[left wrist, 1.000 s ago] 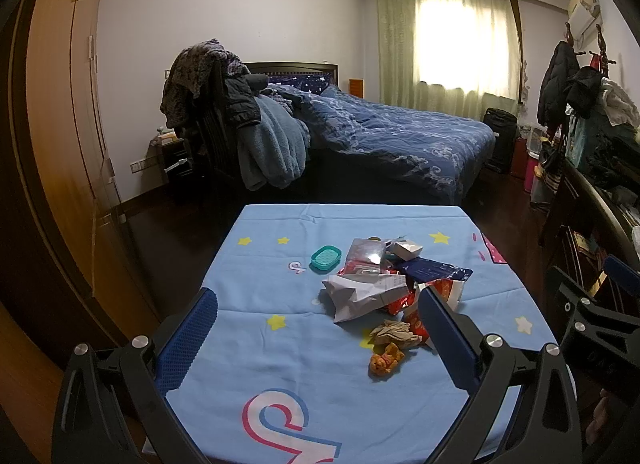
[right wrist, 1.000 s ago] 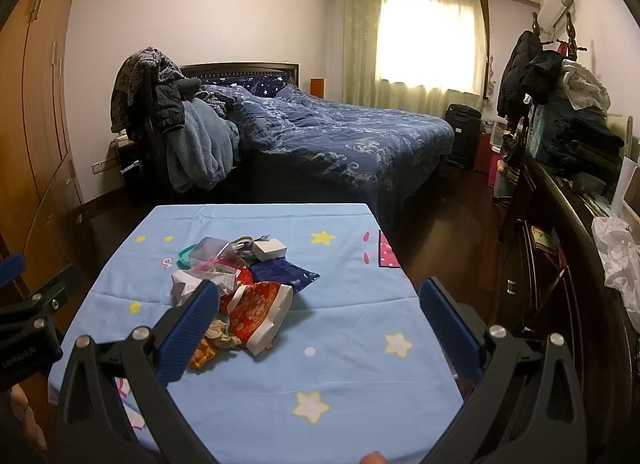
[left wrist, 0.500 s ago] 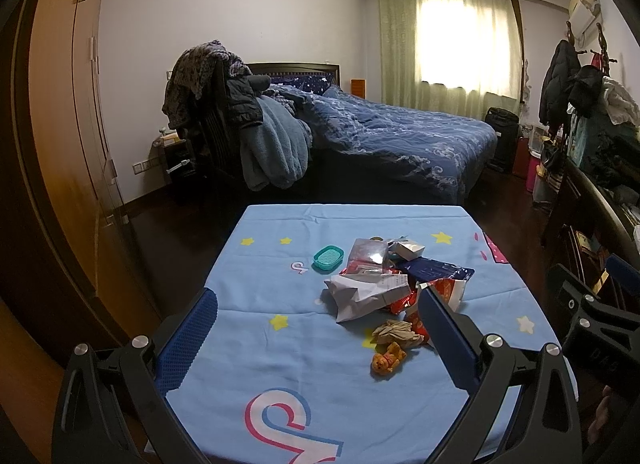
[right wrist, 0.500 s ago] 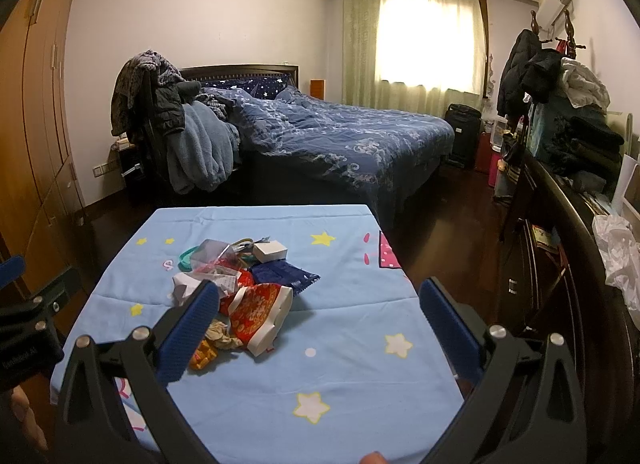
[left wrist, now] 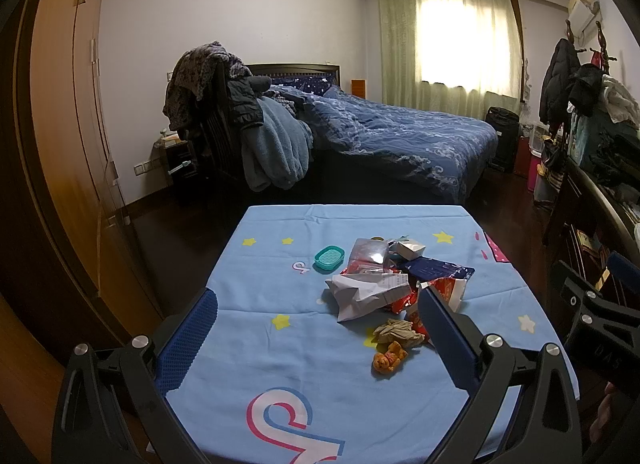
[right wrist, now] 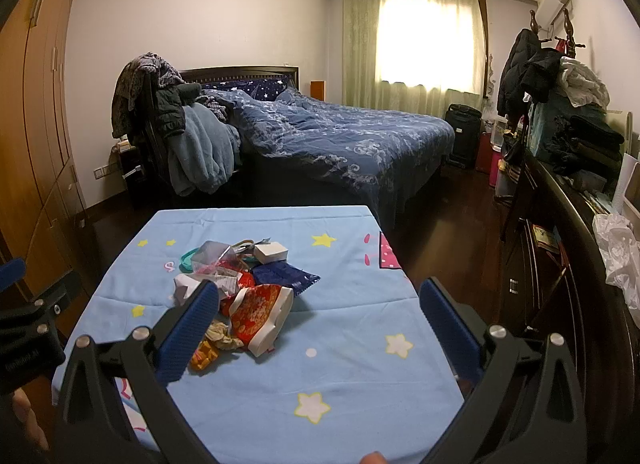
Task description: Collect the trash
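No trash is collected yet. The left hand-held gripper (left wrist: 316,338) is spread and holds nothing; the trash pile (left wrist: 394,284) lies mid-desk, ahead of it toward its right finger. The right hand-held gripper (right wrist: 320,328) is spread and holds nothing; the pile lies ahead, beside its left finger.
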Demonstrator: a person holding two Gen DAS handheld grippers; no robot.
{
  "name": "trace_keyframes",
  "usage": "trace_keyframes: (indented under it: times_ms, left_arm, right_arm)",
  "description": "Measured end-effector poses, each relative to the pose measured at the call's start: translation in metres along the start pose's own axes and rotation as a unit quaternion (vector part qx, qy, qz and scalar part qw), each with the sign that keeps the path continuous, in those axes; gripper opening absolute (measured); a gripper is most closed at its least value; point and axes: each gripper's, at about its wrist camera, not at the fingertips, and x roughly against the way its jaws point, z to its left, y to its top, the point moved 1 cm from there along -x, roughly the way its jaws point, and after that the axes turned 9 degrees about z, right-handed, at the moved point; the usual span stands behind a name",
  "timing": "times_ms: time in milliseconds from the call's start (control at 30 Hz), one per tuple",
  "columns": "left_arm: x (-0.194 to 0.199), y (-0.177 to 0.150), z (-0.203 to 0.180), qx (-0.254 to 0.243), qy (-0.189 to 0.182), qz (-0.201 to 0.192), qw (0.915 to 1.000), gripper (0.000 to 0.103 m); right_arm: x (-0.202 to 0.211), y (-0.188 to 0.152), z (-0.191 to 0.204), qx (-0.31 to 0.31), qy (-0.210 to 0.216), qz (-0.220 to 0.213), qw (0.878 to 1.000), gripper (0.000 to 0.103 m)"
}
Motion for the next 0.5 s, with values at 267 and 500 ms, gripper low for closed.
trace_keyframes:
  times_ms: [267, 500]
  left_arm:
    - [0.0, -0.0001, -0.0002, -0.001, 0.001, 0.0, 1.0, 0.1]
    - [0.0001, -0.0001, -0.0005, -0.001, 0.001, -0.001, 1.0, 0.1]
  right_arm:
    - [0.0001, 0.0, 0.0, -0.001, 0.0, 0.0, 1.0, 0.1]
    - [0.0004, -0.0002, 0.0004, -0.001, 0.0, -0.001, 1.0, 0.1]
